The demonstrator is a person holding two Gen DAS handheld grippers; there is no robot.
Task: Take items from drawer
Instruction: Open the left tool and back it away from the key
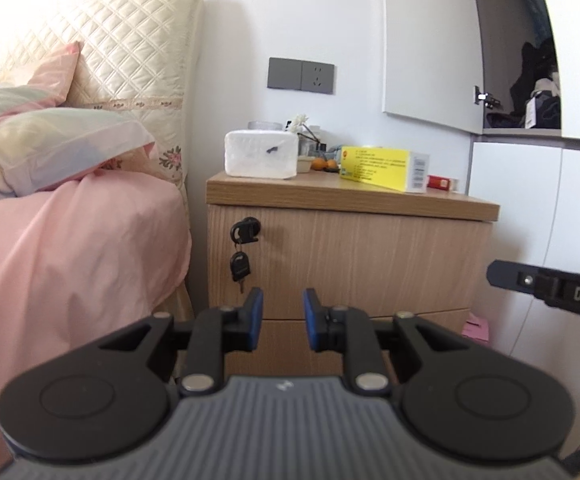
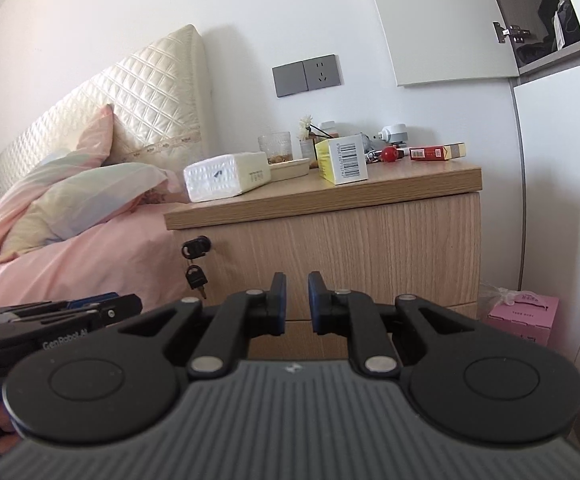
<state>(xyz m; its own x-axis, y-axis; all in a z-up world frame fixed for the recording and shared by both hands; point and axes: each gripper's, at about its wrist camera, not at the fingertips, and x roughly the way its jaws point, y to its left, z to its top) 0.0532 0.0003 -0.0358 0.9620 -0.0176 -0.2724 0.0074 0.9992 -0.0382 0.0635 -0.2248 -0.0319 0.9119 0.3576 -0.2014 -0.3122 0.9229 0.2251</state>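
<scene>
A light wood nightstand [image 1: 345, 264] [image 2: 365, 248] stands beside the bed, its upper drawer front [image 1: 369, 272] [image 2: 369, 252] closed. A black key [image 1: 244, 230] [image 2: 196, 246] sits in the drawer's lock, with a second key hanging below it. My left gripper [image 1: 283, 312] is open and empty, a short way in front of the drawer seam. My right gripper [image 2: 297, 298] is also open and empty, facing the same drawer front. The right gripper's side shows at the right edge of the left wrist view [image 1: 553, 290]. The drawer's contents are hidden.
On the nightstand top lie a white tissue pack [image 1: 261, 154] [image 2: 226, 178], a yellow box [image 1: 383, 168] [image 2: 341, 160], a red pack [image 2: 435, 152], a glass and small items. A pink-sheeted bed [image 1: 70, 248] is left. A pink box [image 2: 523, 318] sits on the floor right, by white wardrobe doors [image 1: 529, 208].
</scene>
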